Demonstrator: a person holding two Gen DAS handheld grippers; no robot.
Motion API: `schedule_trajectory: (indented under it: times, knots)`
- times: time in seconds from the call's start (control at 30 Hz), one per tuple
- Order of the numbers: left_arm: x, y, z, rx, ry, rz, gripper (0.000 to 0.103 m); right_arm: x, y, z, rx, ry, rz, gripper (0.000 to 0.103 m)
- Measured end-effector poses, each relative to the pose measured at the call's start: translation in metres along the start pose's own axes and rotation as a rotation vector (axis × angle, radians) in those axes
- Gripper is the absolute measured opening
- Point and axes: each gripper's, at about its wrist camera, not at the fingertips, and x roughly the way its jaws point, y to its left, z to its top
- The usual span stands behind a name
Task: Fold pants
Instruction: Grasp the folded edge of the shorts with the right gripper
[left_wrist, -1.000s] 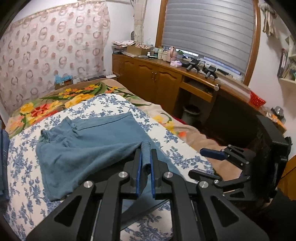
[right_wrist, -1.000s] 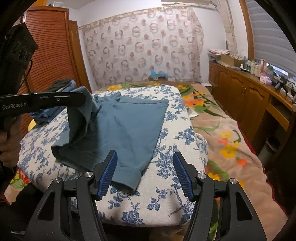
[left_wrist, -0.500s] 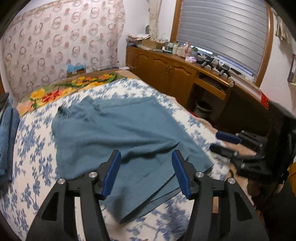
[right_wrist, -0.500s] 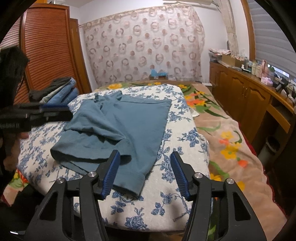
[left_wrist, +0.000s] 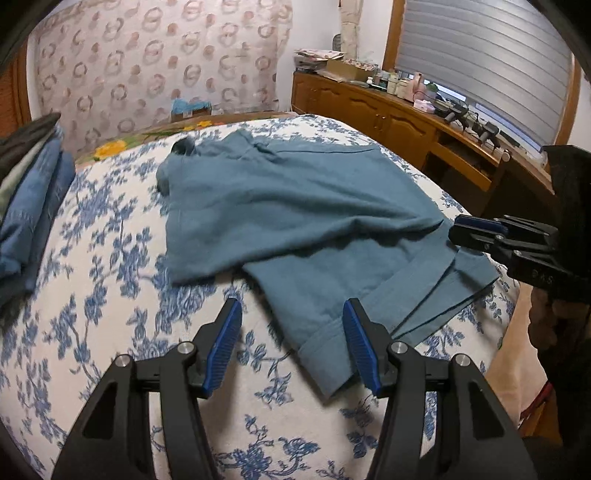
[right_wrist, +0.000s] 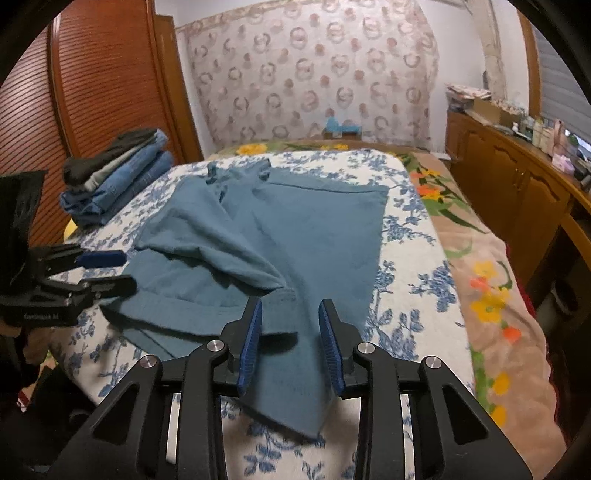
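Pants (left_wrist: 303, 221) folded once lengthwise, legs stacked mid-frame.
Left gripper (left_wrist: 291, 345) gaping, empty; right gripper (right_wrist: 290, 341) closing over hem, not yet pinched; cross-fold left.

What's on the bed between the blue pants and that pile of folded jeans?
Only bare floral sheet: in the right wrist view, nothing lies between the teal pants and the stack of folded jeans.

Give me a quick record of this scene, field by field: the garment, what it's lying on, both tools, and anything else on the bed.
garment: teal pants, one leg folded loosely over the other
surface: blue floral sheet
left tool: open, hem edge between the pads, not pinched
right tool: jaws closing, hem between them
also on the bed: stack of folded jeans
fold: unfinished
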Motion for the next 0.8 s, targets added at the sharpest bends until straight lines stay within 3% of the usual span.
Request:
schedule_trajectory:
  times: [0.1, 0.33, 0.5, 0.8]
  knots:
    - [-0.001, 0.003, -0.006, -0.016, 0.0, -0.014, 0.057, 0.008, 0.002, 0.001, -0.004, 0.026, 0.014, 0.028]
    - [-0.009, 0.001, -0.01, -0.024, -0.021, -0.008, 0.057, 0.009, 0.013, 0.002, -0.034, 0.038, 0.039, 0.005]
    - [-0.021, 0.001, -0.009, -0.014, -0.089, 0.054, 0.057, -0.012, 0.017, 0.006, -0.036, -0.02, 0.036, 0.004]
    - [-0.026, 0.005, -0.006, -0.043, -0.091, -0.001, 0.057, -0.053, 0.017, 0.005, -0.031, -0.096, -0.008, 0.004]
